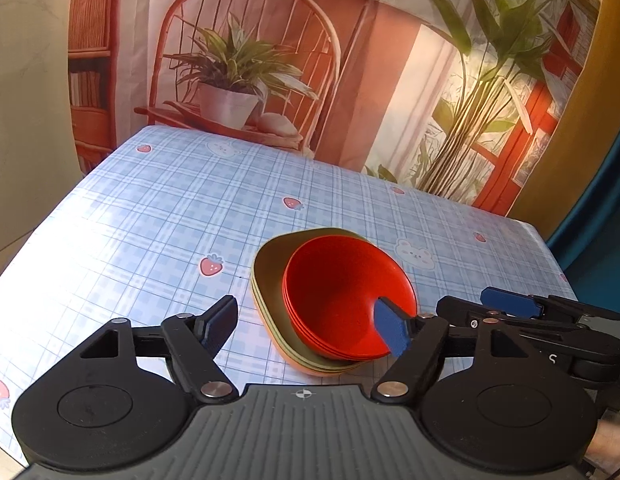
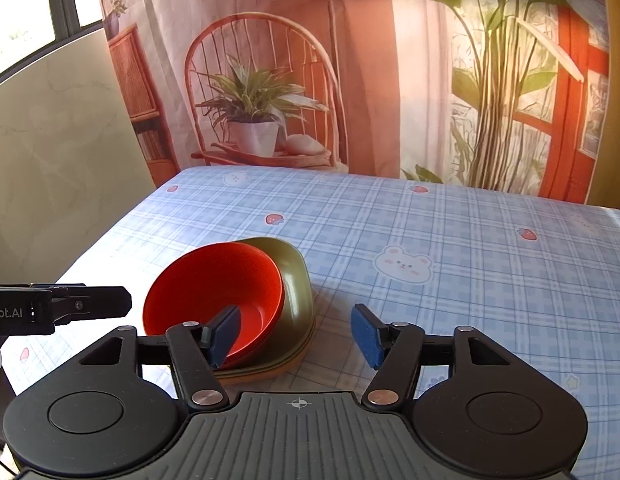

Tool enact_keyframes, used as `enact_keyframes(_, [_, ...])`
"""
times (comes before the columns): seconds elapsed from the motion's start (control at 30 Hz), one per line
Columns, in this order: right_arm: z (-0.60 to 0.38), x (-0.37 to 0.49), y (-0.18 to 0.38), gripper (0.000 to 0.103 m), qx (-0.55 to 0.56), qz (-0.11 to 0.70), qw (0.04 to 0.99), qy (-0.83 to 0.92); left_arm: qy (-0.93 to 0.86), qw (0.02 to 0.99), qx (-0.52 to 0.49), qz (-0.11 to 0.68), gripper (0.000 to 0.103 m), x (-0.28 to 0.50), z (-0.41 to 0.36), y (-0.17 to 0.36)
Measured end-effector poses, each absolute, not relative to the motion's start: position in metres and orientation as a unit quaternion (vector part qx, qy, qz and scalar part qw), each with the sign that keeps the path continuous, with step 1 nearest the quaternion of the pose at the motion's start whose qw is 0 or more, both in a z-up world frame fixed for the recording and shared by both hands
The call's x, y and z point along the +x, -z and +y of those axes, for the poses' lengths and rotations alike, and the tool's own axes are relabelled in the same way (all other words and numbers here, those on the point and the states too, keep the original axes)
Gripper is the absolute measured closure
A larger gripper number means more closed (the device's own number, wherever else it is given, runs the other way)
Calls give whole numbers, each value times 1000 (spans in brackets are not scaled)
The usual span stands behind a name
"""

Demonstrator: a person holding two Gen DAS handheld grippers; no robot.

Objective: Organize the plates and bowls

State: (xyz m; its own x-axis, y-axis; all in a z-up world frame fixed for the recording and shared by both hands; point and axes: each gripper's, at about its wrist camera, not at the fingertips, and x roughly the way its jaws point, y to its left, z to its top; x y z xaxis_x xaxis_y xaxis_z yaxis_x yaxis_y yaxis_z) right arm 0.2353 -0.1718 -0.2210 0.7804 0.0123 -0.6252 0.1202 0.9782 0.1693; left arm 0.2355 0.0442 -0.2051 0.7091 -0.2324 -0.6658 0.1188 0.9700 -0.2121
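A: Since the whole stack sits in one spot on the counter [image 2: 449, 232], what we need first is where it lies from each hand-held gripper.

B: From our left hand-held gripper [image 1: 308, 322] the stack is straight ahead and a touch right; its right finger [image 1: 391, 330] overlaps the near rim of the red bowls [image 1: 341, 292], though we cannot tell whether it touches. From our right hand-held gripper [image 2: 296, 338] the stack lies ahead and to the left, with its left finger [image 2: 224, 334] in front of the red rim.

A: Which of ours is nearer?

B: Both are close. We judge the left better lined up, since the stack falls between its fingers; the right has only counter in its gap.

A: And their state?

B: Both stand spread apart, holding nothing.

A: How does the stack look?

B: Several red bowls are nested, three or four rims showing, inside the green dishes [image 2: 296, 276], squarish with rounded corners. Under those an orange dish [image 2: 270, 374] shows only its edge. The red nest sits toward the right and near side of the green in the left view, not centred.

A: Any long axis to mind?

B: None we can make out; the bowls are round, so any point on the rim would serve. We think the nesting may make one bowl hard to lift alone.
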Motion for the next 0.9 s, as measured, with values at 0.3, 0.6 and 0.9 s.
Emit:
enact_keyframes(0.3, [-172, 192, 190, 11, 96, 295, 949, 49, 87, 937, -42, 336, 5, 203, 34, 175])
enact_keyframes(0.6, [-170, 137, 152, 0, 99, 256, 959, 69, 87, 953, -25, 291, 0, 158, 28, 138])
enact_keyframes(0.9, [-157, 70, 98, 0, 93, 196, 972, 92, 80, 969, 7, 234, 0, 102, 22, 89])
